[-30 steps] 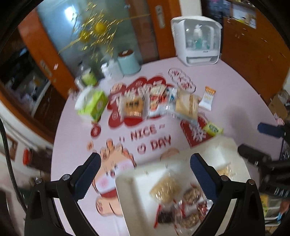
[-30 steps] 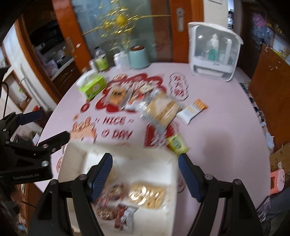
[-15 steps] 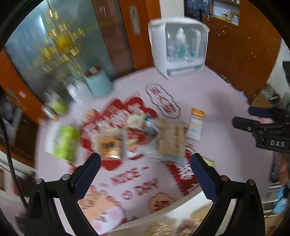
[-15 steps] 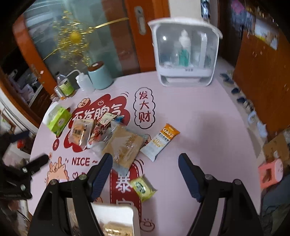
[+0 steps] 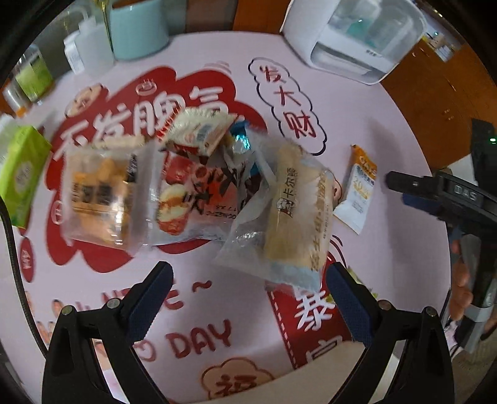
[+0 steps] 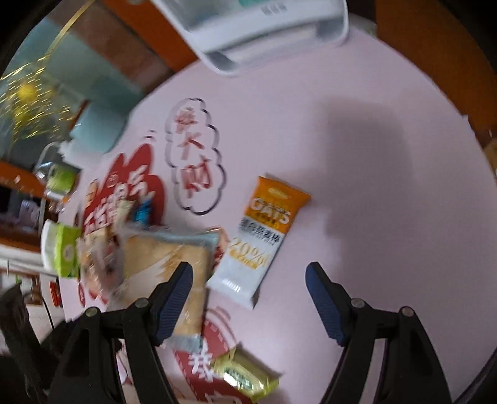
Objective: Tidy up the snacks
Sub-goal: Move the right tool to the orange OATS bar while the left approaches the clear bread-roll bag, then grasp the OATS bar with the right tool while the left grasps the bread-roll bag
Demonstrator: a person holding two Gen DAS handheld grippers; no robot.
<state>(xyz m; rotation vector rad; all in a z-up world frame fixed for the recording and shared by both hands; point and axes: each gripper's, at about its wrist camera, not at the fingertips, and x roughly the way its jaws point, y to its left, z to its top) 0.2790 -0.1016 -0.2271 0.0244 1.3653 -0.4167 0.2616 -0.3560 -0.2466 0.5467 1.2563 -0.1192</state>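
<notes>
Several snack packs lie on the pink tablecloth (image 5: 382,102). In the left wrist view my left gripper (image 5: 248,298) hangs open just in front of a clear-wrapped bread roll (image 5: 292,214), with a red-and-white pastry pack (image 5: 192,192) and a clear cracker pack (image 5: 102,192) to its left. In the right wrist view my right gripper (image 6: 248,295) is open over an orange-and-white oats bar (image 6: 257,239), its left finger (image 6: 174,295) in front of the bread roll (image 6: 174,258). A small yellow-green pack (image 6: 245,376) lies near the bottom. Neither gripper holds anything.
A white countertop appliance (image 5: 357,34) and a mint canister (image 5: 136,28) stand at the far edge with small bottles. A green tissue box (image 5: 18,174) sits at the left. The right gripper's body (image 5: 450,195) shows at the right of the left wrist view.
Both grippers have swung forward and down from above the white tray to the snack pile, which now looks much larger. The tray has left both views. Jaws stay equally wide.
</notes>
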